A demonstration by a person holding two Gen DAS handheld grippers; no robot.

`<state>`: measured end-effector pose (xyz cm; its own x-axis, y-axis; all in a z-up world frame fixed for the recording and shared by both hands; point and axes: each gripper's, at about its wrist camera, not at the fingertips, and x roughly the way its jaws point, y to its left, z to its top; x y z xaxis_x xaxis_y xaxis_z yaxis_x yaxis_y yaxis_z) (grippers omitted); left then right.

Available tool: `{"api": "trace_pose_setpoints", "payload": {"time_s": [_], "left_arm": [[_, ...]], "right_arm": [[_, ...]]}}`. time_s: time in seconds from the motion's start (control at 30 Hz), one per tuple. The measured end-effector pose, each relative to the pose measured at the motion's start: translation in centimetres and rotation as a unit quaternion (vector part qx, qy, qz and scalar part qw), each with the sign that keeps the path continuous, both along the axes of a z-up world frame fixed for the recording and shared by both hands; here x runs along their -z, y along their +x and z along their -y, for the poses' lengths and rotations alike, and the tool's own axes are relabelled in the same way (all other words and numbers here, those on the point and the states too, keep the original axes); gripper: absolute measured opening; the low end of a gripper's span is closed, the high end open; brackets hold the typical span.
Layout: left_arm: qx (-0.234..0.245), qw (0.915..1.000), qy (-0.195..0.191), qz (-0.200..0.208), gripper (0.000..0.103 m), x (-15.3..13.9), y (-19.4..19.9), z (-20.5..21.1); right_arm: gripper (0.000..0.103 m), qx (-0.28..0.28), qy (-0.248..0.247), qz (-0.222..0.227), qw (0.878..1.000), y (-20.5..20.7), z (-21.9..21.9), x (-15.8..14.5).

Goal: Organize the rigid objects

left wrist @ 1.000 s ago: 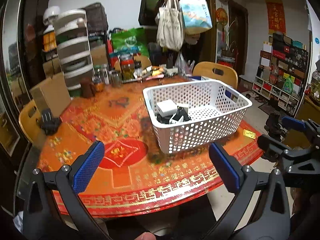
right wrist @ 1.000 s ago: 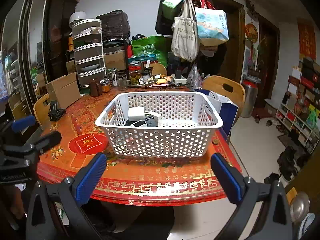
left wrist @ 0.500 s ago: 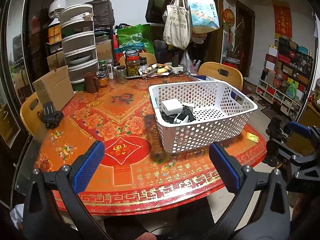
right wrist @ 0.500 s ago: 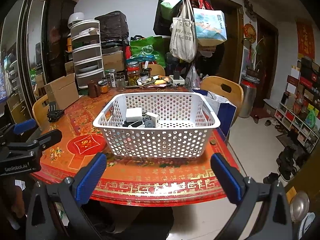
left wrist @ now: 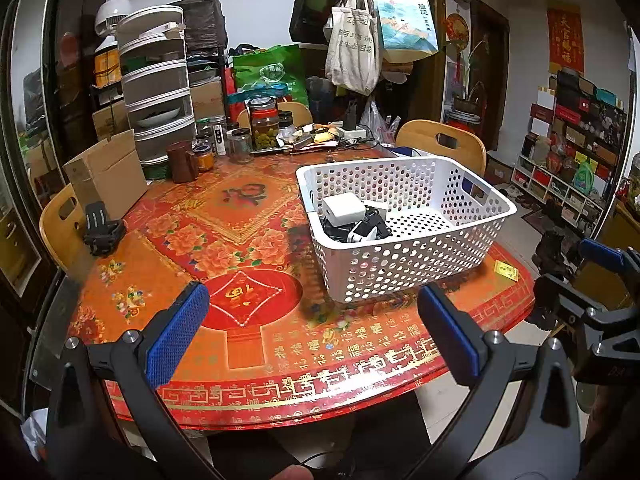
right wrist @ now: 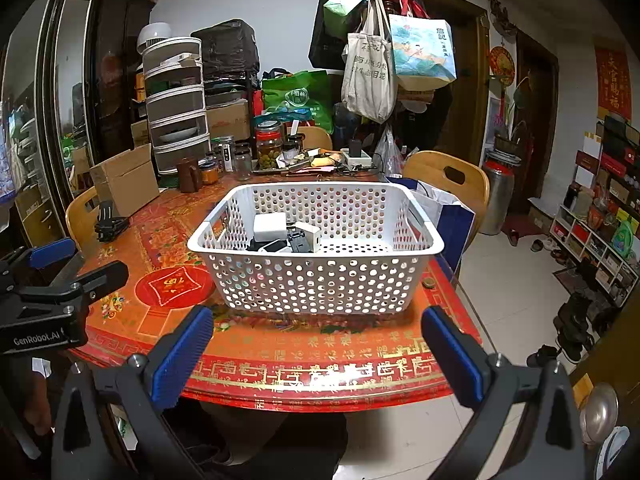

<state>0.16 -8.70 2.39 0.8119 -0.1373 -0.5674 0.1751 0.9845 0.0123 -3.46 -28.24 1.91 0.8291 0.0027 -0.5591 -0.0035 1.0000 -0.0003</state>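
My left gripper [left wrist: 312,332] hangs over the near edge of the round table with the red and orange floral cover [left wrist: 224,248], its blue-padded fingers [left wrist: 176,334] spread wide with nothing between them. My right gripper [right wrist: 316,356] sits just off the table's near edge, fingers likewise wide apart and empty, aimed straight at the white perforated plastic basket [right wrist: 316,276]. The basket stands on the right part of the table, near its edge. Inside it, piled against the left wall, lie a white square charger block [right wrist: 270,226], a second white adapter [right wrist: 308,236] tipped on its side, and some black pieces under and between them that I cannot make out singly. The rest of the basket floor is bare. On the table's far left edge rests a black clamp-like gadget [left wrist: 102,230], well apart from the basket, just beside an open brown cardboard box [left wrist: 106,172]. Jars and a brown mug [left wrist: 182,162] crowd the far side. A small yellow tag [left wrist: 506,270] lies just right of the basket.
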Motion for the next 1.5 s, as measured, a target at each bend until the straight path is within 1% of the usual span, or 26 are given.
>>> {"api": "trace_pose_setpoints", "payload": {"time_s": [1.5], "left_arm": [[0.007, 1.0000, 0.001, -0.003, 0.103, 0.02, -0.37, 0.31]], "right_arm": [[0.103, -0.008, -0.003, 0.005, 1.000, -0.20, -0.40, -0.40]]}}
